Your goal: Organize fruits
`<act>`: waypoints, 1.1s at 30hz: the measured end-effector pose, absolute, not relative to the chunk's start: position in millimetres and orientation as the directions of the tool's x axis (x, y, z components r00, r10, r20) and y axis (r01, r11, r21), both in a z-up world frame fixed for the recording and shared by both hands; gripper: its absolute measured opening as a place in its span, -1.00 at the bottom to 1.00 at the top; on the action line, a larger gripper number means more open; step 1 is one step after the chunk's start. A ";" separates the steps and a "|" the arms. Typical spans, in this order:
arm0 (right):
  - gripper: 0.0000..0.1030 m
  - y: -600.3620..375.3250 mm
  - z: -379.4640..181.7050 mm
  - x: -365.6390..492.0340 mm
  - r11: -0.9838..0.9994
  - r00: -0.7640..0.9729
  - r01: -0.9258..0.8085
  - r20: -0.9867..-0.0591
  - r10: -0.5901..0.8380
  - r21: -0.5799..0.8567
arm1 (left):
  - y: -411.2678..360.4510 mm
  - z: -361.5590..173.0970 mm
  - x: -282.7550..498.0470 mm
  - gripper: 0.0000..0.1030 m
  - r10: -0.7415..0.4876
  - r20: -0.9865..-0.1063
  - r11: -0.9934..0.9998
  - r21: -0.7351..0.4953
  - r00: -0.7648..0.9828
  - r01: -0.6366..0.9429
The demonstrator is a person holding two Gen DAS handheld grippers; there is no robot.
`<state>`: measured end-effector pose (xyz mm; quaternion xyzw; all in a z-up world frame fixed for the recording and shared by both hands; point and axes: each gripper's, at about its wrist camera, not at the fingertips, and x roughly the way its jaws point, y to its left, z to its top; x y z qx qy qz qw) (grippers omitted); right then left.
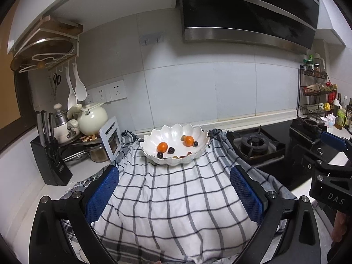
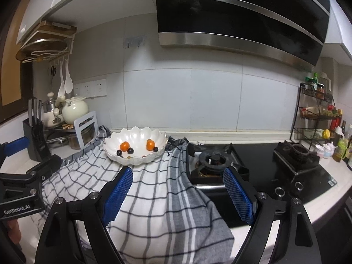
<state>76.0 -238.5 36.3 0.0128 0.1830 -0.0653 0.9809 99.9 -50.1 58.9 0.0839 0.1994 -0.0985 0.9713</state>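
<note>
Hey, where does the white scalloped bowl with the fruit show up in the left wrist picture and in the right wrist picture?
Left wrist view: the white scalloped bowl sits just right of centre, at the far end of the checked cloth.
Right wrist view: the bowl is left of centre, above the left blue pad.
Shared landmark: the gas burner, right of the bowl in both views.

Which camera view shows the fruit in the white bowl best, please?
The left wrist view: the white bowl sits central and larger, both oranges unobstructed. The right wrist view shows the same bowl smaller and off to the left.
</note>
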 end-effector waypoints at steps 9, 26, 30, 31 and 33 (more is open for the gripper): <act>0.66 -237.7 31.8 58.8 0.988 0.916 0.152 -0.376 -0.142 -0.004 | -47.3 55.2 87.8 1.00 -0.175 -0.408 0.962 0.121 0.896 0.244; 0.66 -236.4 32.1 56.8 0.988 0.915 0.156 -0.376 -0.147 -0.006 | -41.0 55.3 89.0 1.00 -0.194 -0.407 0.961 0.101 0.892 0.256; 0.66 -233.7 33.8 55.2 0.988 0.919 0.152 -0.368 -0.145 -0.010 | -38.3 56.3 86.5 1.00 -0.199 -0.403 0.961 0.097 0.894 0.257; 0.66 -232.6 34.3 54.4 0.989 0.920 0.150 -0.364 -0.144 -0.010 | -37.1 56.8 86.0 1.00 -0.201 -0.401 0.962 0.092 0.894 0.258; 0.66 -231.1 34.8 53.8 0.989 0.921 0.151 -0.361 -0.145 -0.012 | -35.4 57.4 84.5 1.00 -0.205 -0.401 0.962 0.086 0.893 0.259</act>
